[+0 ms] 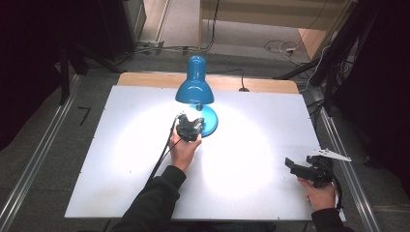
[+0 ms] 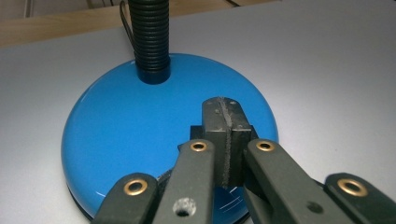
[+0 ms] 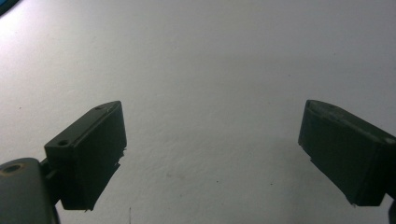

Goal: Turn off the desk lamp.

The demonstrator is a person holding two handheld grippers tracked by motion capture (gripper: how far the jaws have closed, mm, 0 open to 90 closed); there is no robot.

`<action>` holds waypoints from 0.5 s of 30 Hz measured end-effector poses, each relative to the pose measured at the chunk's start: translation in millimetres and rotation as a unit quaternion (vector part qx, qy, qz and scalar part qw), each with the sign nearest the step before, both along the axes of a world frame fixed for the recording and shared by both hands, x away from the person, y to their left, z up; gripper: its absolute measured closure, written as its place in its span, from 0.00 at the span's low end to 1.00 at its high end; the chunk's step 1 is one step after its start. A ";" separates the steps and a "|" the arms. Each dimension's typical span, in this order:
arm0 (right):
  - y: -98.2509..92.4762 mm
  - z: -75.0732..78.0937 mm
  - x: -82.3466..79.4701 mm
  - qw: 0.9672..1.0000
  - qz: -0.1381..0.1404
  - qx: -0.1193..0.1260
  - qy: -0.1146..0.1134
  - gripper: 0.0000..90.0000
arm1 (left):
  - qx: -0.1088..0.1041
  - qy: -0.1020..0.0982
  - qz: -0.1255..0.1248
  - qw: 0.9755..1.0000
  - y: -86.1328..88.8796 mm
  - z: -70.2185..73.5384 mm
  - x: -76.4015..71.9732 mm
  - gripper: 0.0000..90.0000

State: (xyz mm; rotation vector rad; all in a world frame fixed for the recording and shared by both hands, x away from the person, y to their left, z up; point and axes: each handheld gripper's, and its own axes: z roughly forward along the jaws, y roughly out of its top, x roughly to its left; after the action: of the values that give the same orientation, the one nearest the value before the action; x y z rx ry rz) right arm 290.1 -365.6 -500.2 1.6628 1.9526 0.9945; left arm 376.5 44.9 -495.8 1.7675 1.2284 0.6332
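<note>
A lit blue metal desk lamp (image 1: 196, 92) stands mid-desk (image 1: 251, 159), toward the far edge. Left tongs (image 2: 225, 116), pressed together, rest over its round base (image 2: 126, 126); right tongs (image 3: 210, 154) hover spread near the desk's right edge.

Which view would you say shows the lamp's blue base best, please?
The left gripper view: the base is close up, with the shut left tongs over it. The high view shows it small, partly under the shade. The right gripper view catches perhaps a blue sliver.
</note>
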 end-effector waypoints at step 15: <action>2.0 1.0 0.2 1.000 0.002 -0.001 -0.002 0.07 | 0.017 0.015 0.012 1.000 7.8 -2.6 0.2 1.00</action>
State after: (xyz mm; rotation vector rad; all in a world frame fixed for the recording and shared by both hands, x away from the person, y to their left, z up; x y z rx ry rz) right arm 290.3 -363.5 -499.3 1.6546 1.9554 0.9962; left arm 376.7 52.6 -498.4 1.7989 1.2677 0.6460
